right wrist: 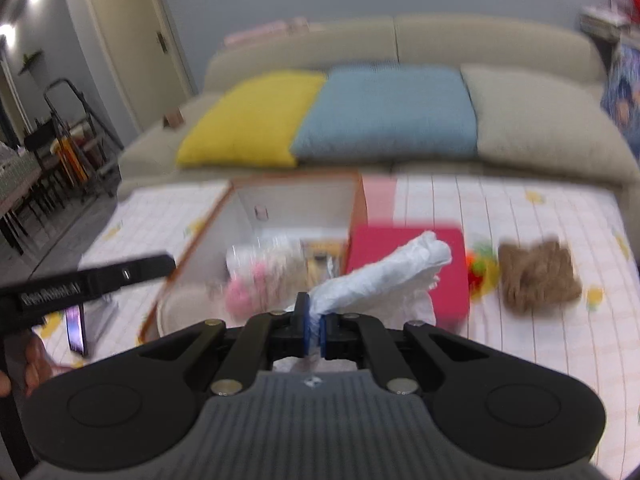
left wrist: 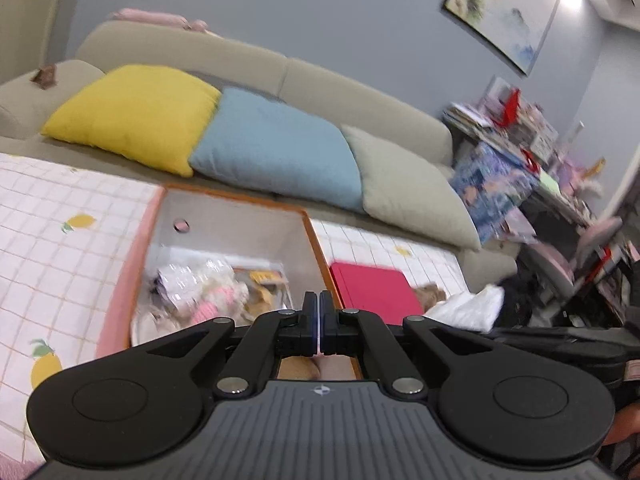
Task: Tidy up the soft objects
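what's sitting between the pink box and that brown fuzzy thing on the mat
In the right wrist view, a small toy in green, yellow and red lies on the mat between the pink box and the brown fuzzy thing. It is too blurred to identify.

A home living room. A beige sofa [right wrist: 400, 40] stands against a grey-blue wall, with yellow [right wrist: 252, 120], blue [right wrist: 388, 112] and beige [right wrist: 540, 120] cushions leaning on it. Framed paintings [left wrist: 504, 12] hang above the sofa. A door [right wrist: 132, 40] and a dining chair [right wrist: 44, 168] show left of the sofa; a cluttered shelf [left wrist: 504, 120] of boxes stands to its right. A lemon-print mat [right wrist: 520, 240] lies before the sofa.
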The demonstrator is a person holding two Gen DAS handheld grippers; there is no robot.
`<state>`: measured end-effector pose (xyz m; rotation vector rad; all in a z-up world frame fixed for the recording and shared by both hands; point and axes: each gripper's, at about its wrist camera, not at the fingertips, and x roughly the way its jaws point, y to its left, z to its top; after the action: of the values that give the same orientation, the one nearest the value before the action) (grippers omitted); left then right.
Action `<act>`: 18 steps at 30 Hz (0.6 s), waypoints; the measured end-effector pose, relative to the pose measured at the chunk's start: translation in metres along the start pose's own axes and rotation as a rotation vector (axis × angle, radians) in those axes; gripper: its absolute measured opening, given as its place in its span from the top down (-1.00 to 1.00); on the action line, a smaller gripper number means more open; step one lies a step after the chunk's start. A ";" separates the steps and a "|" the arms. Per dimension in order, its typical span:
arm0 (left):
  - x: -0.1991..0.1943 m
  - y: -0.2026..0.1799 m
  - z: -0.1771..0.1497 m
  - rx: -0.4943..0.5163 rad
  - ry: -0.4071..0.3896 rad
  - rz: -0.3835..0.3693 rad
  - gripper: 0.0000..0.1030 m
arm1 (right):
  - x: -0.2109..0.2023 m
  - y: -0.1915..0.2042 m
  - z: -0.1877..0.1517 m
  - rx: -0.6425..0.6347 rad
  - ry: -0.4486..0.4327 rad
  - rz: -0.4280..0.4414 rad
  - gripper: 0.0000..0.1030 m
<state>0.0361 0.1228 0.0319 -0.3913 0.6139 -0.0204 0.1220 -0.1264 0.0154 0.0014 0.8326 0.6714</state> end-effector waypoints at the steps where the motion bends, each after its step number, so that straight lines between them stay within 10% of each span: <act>1: 0.002 -0.002 -0.004 0.006 0.020 -0.013 0.99 | 0.003 -0.003 -0.007 0.003 0.022 -0.009 0.97; 7: 0.025 -0.013 -0.044 0.082 0.213 -0.098 0.86 | 0.018 -0.030 -0.056 0.057 0.163 -0.081 0.96; 12: 0.053 -0.017 -0.076 0.155 0.343 -0.111 -0.32 | 0.036 -0.047 -0.085 0.078 0.242 -0.157 0.95; 18: 0.085 -0.021 -0.105 0.256 0.417 -0.068 -0.56 | 0.050 -0.070 -0.094 0.155 0.277 -0.220 0.74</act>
<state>0.0487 0.0554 -0.0866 -0.1578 0.9963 -0.2483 0.1202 -0.1782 -0.1009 -0.0435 1.1317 0.4022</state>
